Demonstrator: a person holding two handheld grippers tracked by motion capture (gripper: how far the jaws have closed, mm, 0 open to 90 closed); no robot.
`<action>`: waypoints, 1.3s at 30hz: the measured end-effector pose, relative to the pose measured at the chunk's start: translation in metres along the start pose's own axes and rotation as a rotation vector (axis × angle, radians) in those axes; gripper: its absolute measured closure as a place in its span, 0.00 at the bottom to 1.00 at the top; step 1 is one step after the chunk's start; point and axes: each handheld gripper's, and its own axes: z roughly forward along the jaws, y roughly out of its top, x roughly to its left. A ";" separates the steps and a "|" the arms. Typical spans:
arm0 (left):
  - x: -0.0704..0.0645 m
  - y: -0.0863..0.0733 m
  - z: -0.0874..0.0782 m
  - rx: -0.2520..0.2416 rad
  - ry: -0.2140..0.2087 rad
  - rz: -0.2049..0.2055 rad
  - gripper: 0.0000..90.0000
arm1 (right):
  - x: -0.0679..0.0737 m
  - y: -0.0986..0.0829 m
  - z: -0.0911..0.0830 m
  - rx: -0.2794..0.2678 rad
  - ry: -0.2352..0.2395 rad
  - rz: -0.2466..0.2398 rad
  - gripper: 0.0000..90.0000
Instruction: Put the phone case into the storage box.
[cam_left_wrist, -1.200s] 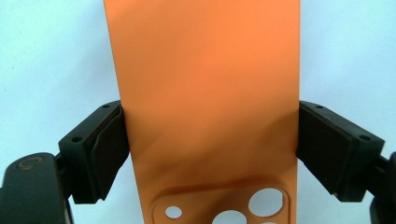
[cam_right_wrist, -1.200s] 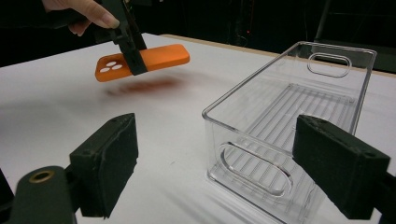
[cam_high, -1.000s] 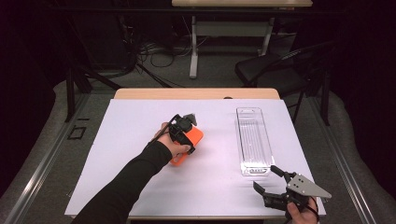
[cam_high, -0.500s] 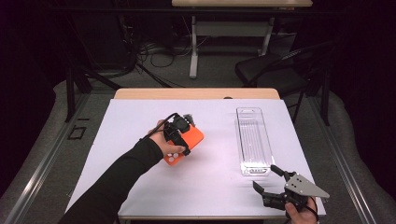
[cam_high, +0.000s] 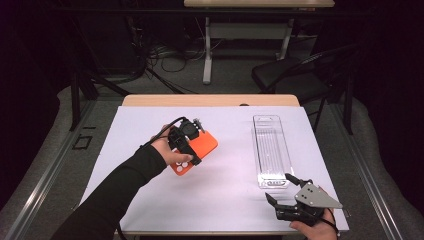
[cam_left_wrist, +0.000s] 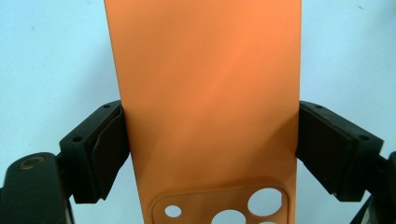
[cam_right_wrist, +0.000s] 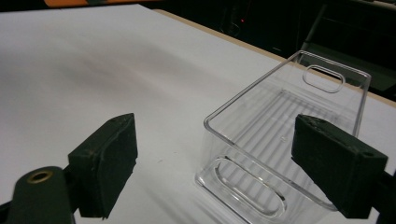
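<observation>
Orange phone case (cam_high: 196, 150) sitting left of centre on the white table (cam_high: 225, 200), lying at a slant, camera cut-outs at the near end. Being gripped across its width by the left gripper (cam_high: 187, 140), pads (cam_left_wrist: 108, 149) pressing both long edges in the left gripper view, jaws spread just as wide as the case and clamped there. Showing a smooth matte back up close, with round holes (cam_left_wrist: 265, 202) at the bottom of that view and pale table either side. Cable looping back from the gripper over the left hand (cam_high: 167, 151), dark sleeve (cam_high: 115, 190) running in from the bottom edge.

Over on the other side, right gripper (cam_high: 286, 196) hovering at the near right corner of the table, jaws standing wide apart, gripping nothing, touching nothing. Pointing at the near end of the clear plastic tray (cam_high: 272, 150), just beside it in the high view. Framing the tray's near rim (cam_right_wrist: 252, 140) between the two black pads in the right gripper view, ribbed floor and handle slot visible through the clear wall. Lying lengthways on the right half of the table, well apart from the case.
</observation>
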 end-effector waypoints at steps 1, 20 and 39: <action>0.000 0.000 0.000 0.000 0.000 0.000 0.16 | 0.000 0.000 0.000 0.000 0.000 0.000 0.15; -0.003 0.002 -0.010 -0.003 -0.011 0.020 0.16 | 0.007 0.027 0.021 0.065 -0.009 -0.191 0.17; -0.005 0.005 -0.010 0.000 -0.023 0.036 0.16 | 0.019 0.080 0.078 0.076 0.096 -0.282 0.28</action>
